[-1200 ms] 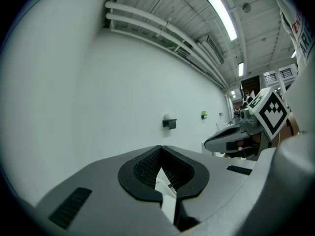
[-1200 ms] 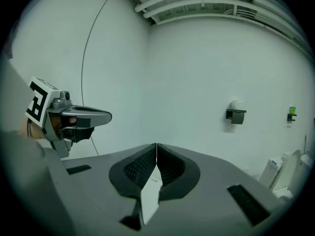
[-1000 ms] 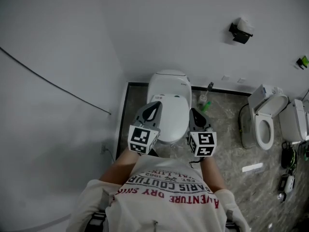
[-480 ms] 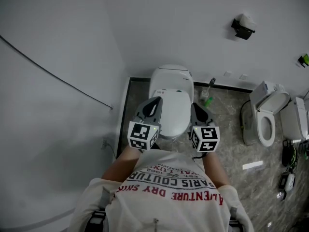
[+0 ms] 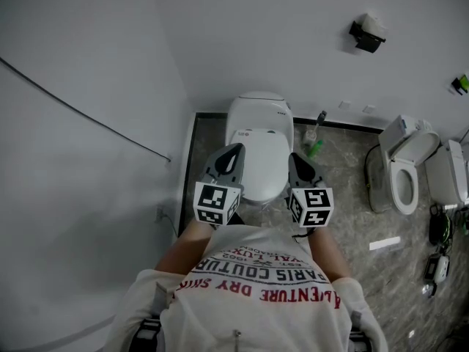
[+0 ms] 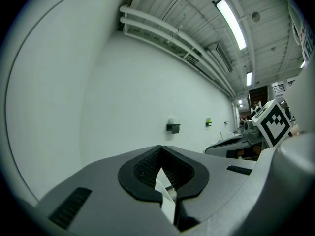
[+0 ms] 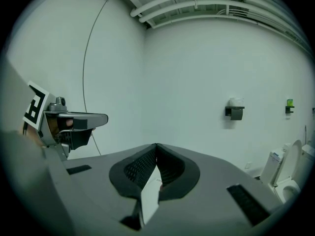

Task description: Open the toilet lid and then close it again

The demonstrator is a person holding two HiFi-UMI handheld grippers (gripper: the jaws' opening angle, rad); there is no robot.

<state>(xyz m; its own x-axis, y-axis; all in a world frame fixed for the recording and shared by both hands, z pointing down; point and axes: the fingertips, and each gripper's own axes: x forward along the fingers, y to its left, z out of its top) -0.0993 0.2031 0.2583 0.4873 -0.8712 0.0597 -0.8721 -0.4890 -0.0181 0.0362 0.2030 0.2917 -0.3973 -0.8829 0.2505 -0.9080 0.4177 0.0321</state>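
The white toilet stands against the back wall with its lid down. My left gripper hovers over the lid's left edge and my right gripper over its right edge, both pointing at the wall. Whether either touches the lid I cannot tell. In the left gripper view the left gripper has its jaws met at the tip with nothing between them. The right gripper looks the same in its own view: jaws together and empty.
A second toilet with its lid raised stands at the right. A brush and green bottle sit beside the first toilet. A paper holder hangs on the wall. Small devices lie on the floor at right. The left wall is close.
The head view has shifted slightly. Both grippers stay in place beside the lid, and the lid stays down.
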